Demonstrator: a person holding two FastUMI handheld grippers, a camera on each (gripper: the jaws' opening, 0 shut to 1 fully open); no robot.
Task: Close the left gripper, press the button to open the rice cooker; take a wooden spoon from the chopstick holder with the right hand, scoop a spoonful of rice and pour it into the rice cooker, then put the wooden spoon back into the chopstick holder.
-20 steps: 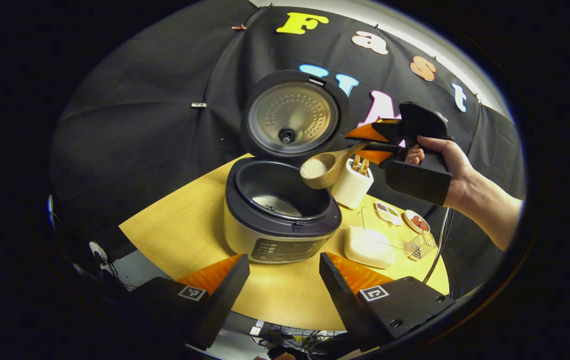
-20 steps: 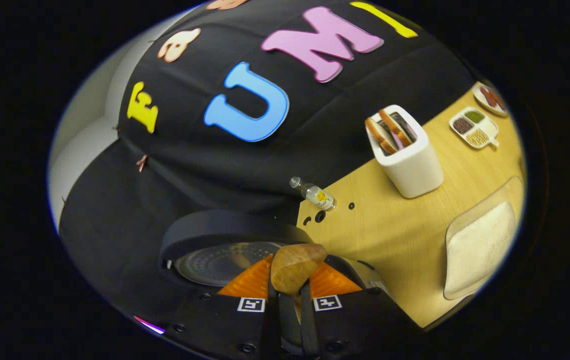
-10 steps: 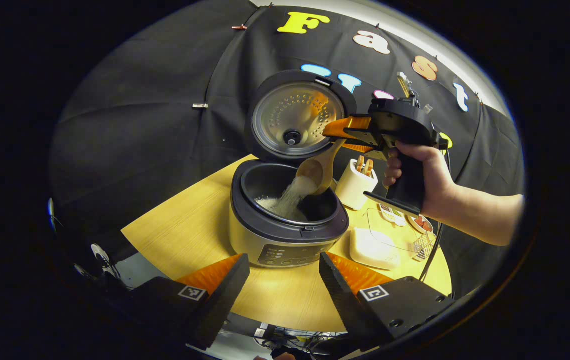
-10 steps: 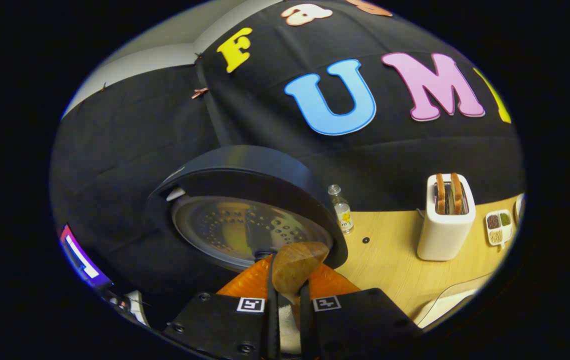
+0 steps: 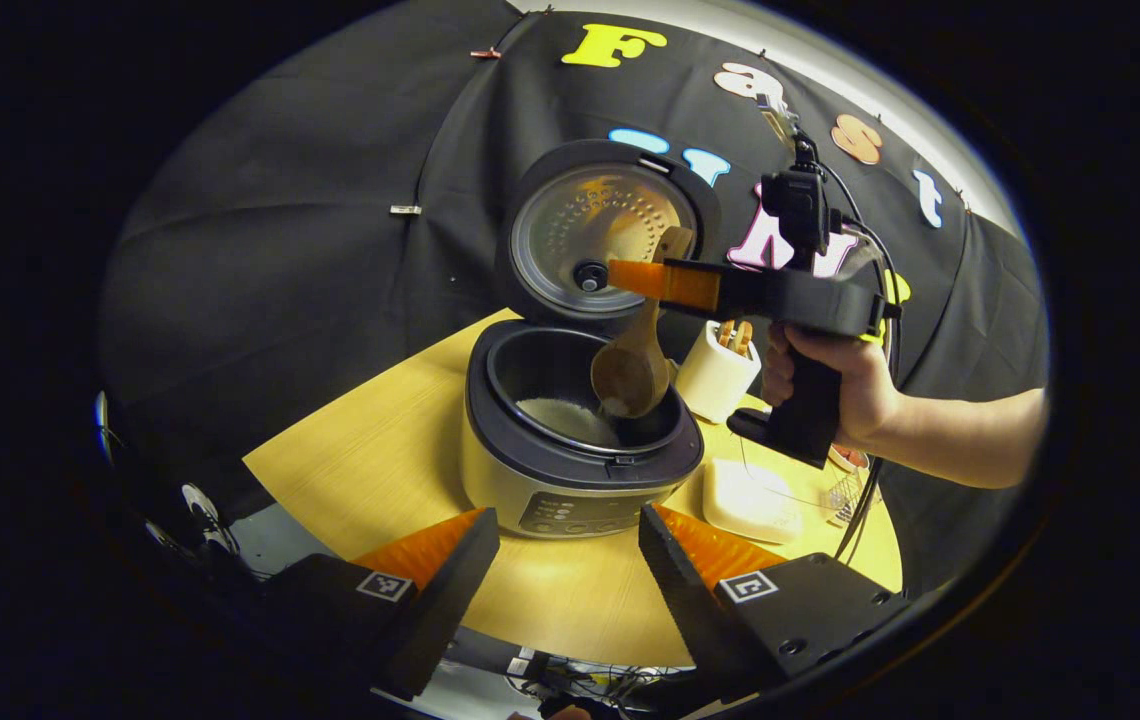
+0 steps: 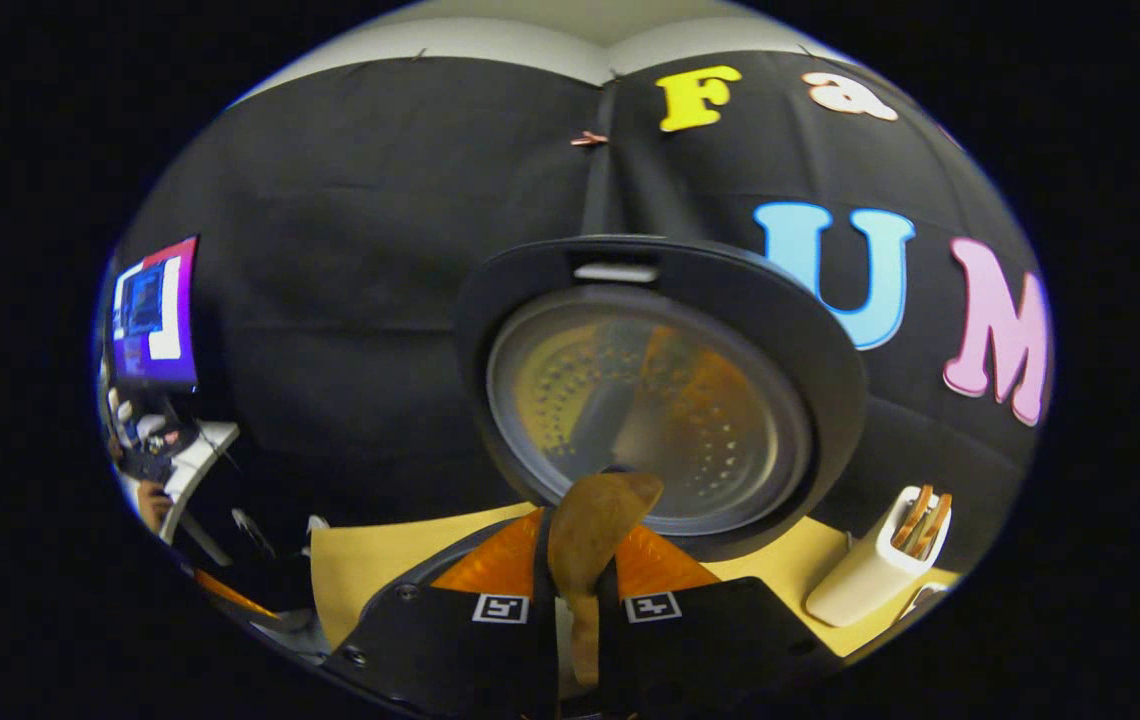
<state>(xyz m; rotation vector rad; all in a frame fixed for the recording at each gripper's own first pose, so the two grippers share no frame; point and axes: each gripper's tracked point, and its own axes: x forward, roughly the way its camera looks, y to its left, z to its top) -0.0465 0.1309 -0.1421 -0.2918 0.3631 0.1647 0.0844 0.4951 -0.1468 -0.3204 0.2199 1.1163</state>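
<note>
Wooden spoon at the end of the pour: it hangs handle-up, bowl-down, inside the mouth of the open rice cooker, its bowl low within the inner pot and just above a pale heap of rice. The bowl looks emptied, as far as the left gripper view shows. The right gripper, held in a person's hand, is clenched on the spoon's handle; in the right gripper view both fingers press against the handle between them. The cooker's lid stands raised behind the pot, its metal inner face turned forward.

To finish this step well, I would judge that the spoon should be held steep over the pot until the last grains drop, then lifted straight up clear of the rim before swinging toward the chopstick holder, which stands just beside the cooker on the table.

The left gripper hangs released in front of the cooker, its fingers apart and touching nothing.

Count: one cooker, one spoon in hand, one holder with at least two wooden handles upright in it, one pale container near the cooker's base, two grippers.
</note>
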